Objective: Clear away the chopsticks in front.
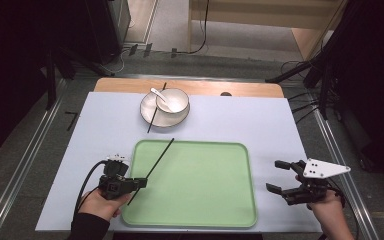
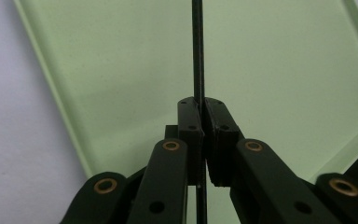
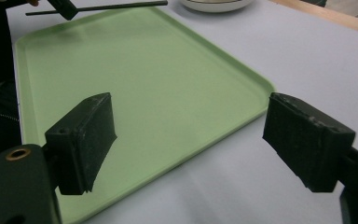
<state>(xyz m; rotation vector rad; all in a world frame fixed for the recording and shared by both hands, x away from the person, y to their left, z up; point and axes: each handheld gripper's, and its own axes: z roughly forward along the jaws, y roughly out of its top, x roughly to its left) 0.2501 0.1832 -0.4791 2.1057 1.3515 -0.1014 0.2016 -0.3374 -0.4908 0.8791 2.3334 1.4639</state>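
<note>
Holding one black chopstick (image 1: 158,161) in my left gripper (image 1: 141,183), jaws clamped tight on it near its lower end. The stick slants up and away from the jaws, over the near-left part of the green tray (image 1: 200,210), its far tip just past the tray's far rim; whether the tip touches anything I cannot tell. In the left gripper view the chopstick (image 2: 197,51) runs straight up between the two closed jaws, tray surface (image 2: 279,60) behind it, and a short stub pokes out below the pads. In the right gripper view I see the same stick (image 3: 116,6) at the top left, lying level above the tray's far corner, the left gripper's tip (image 3: 64,8) pinching it.

Tray (image 3: 135,70) sits in the middle of the white table cover (image 1: 105,130), nothing lying on it. My left hand (image 1: 100,205) comes in at the tray's near-left corner, cable looping off the gripper.

Beyond the tray, a white bowl (image 1: 172,101) sits on a white plate (image 1: 150,112) near the far edge, well apart from the held stick. A white spoon (image 1: 161,98) rests in the bowl. A second black chopstick (image 1: 156,110) leans across the plate's left side, beside the bowl.

My right gripper (image 1: 278,176) sits right of the tray over bare cover, jaws spread wide, nothing between them, the grey plate on top. Its own view shows both pads (image 3: 81,140) far apart, tray edge between them
</note>
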